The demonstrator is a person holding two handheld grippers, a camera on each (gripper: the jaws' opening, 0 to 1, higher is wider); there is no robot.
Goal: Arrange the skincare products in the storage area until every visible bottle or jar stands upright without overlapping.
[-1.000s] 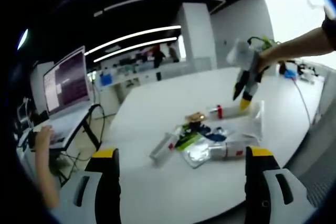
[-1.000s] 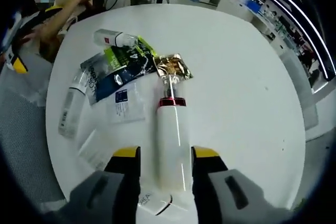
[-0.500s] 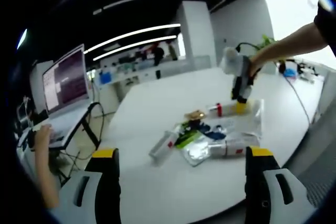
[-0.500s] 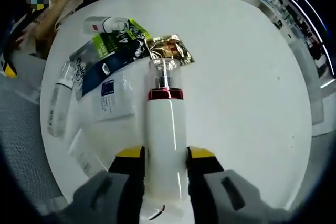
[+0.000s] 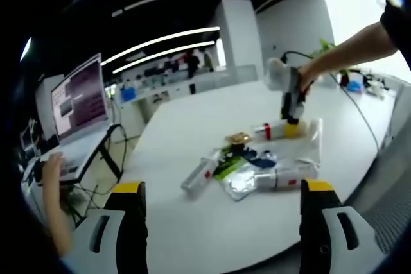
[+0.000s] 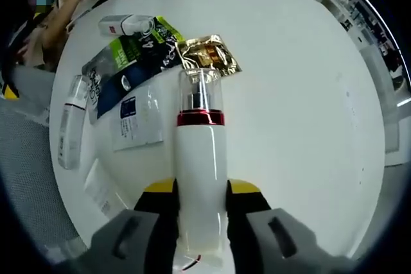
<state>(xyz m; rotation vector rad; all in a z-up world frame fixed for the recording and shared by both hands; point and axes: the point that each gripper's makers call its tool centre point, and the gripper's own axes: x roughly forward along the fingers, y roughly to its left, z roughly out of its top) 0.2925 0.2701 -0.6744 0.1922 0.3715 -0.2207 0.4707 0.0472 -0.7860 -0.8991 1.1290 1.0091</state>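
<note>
A white bottle [image 6: 200,171] with a red band and a clear cap lies on the round white table [image 6: 302,81]. My right gripper [image 6: 200,192] is shut on its body, and from the left gripper view this right gripper [image 5: 290,104] stands over the same bottle [image 5: 273,131]. Another white bottle [image 5: 200,174] with a red label lies on its side; in the right gripper view it is that bottle [image 6: 125,25]. A white tube [image 6: 69,123] lies flat at the left. My left gripper [image 5: 221,197] hangs open, well short of the pile.
Flat sachets lie among the bottles: a gold one [image 6: 209,56], a green and black one [image 6: 138,56] and a clear pack [image 6: 138,123]. A laptop [image 5: 80,101] stands on a side desk with a person's hand [image 5: 51,166] at it.
My right gripper has come down over the red-banded bottle and its jaws have drawn in against it. The left gripper has stayed put.
</note>
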